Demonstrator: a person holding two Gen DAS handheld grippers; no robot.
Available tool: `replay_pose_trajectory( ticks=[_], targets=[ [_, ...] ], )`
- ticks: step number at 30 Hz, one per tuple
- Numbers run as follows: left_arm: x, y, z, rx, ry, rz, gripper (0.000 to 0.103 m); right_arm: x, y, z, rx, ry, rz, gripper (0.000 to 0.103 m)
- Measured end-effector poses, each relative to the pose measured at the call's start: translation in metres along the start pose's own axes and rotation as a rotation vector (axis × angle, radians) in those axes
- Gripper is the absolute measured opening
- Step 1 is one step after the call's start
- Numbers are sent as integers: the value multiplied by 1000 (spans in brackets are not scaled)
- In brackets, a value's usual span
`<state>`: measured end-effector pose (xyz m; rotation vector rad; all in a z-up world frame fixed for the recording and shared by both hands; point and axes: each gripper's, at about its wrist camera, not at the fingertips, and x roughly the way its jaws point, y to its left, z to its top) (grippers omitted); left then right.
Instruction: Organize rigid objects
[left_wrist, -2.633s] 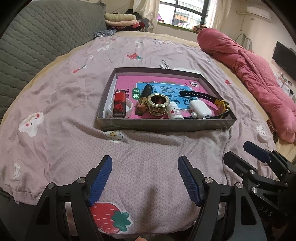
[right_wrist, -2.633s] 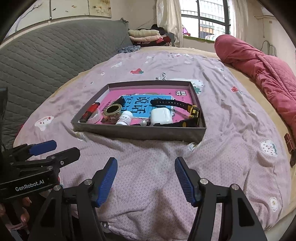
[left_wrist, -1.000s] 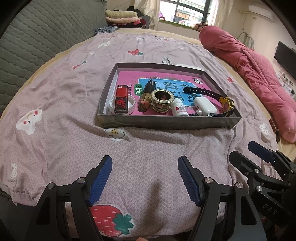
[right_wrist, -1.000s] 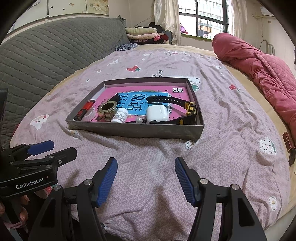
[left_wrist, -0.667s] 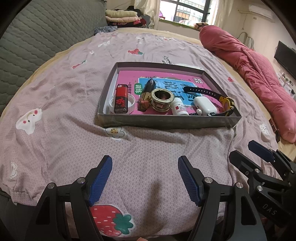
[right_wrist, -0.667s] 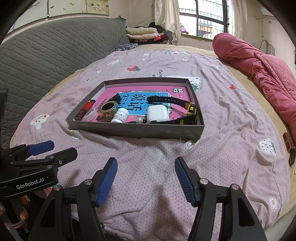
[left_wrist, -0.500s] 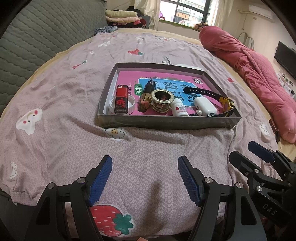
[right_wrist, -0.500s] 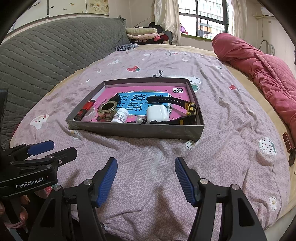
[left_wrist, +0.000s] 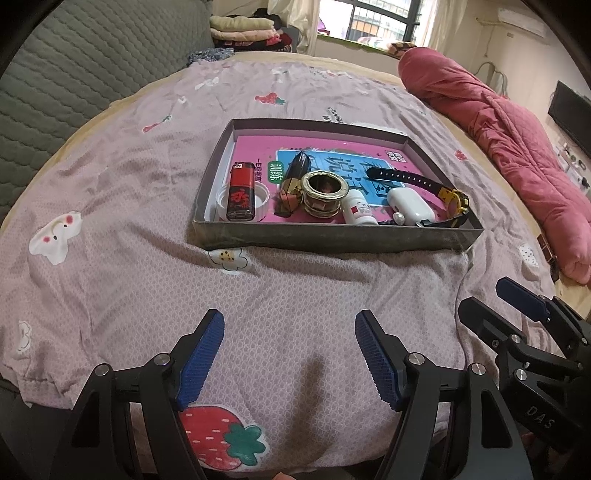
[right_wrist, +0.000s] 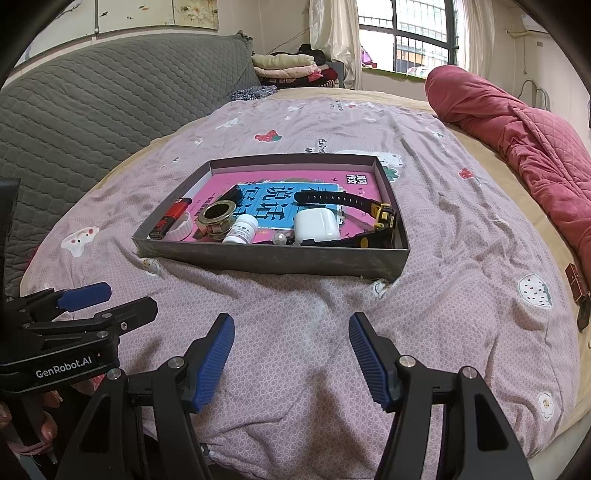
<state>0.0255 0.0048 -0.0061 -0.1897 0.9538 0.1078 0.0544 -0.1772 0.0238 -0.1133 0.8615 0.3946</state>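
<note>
A shallow grey box (left_wrist: 332, 236) (right_wrist: 273, 260) sits on the bed with a pink-and-blue book as its floor. In it lie a red lighter (left_wrist: 242, 192) on a white lid, a dark hair clip (left_wrist: 293, 181), a brass ring (left_wrist: 324, 194) (right_wrist: 218, 218), a small white bottle (left_wrist: 358, 212) (right_wrist: 242, 230), a white earbud case (left_wrist: 410, 210) (right_wrist: 317, 226) and a black watch with a yellow face (left_wrist: 452, 201) (right_wrist: 384, 218). My left gripper (left_wrist: 290, 358) and right gripper (right_wrist: 291, 354) are both open and empty, low over the bedspread in front of the box.
The bed has a mauve printed bedspread (left_wrist: 129, 221). A rolled red quilt (left_wrist: 517, 140) (right_wrist: 524, 140) lies along the right. A grey quilted headboard (right_wrist: 92, 122) stands on the left, and folded clothes (right_wrist: 291, 68) are stacked at the back.
Since 2.6 s ago both grippers rose slightly, so I look down on the box more. In the last second nothing has visibly moved.
</note>
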Motion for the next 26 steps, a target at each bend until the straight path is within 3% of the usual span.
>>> replay_pose_trajectory(
  ticks=[26],
  targets=[
    [12,7,3,5,5,8,75,10,-2,-2,10,32,12,64]
  ],
)
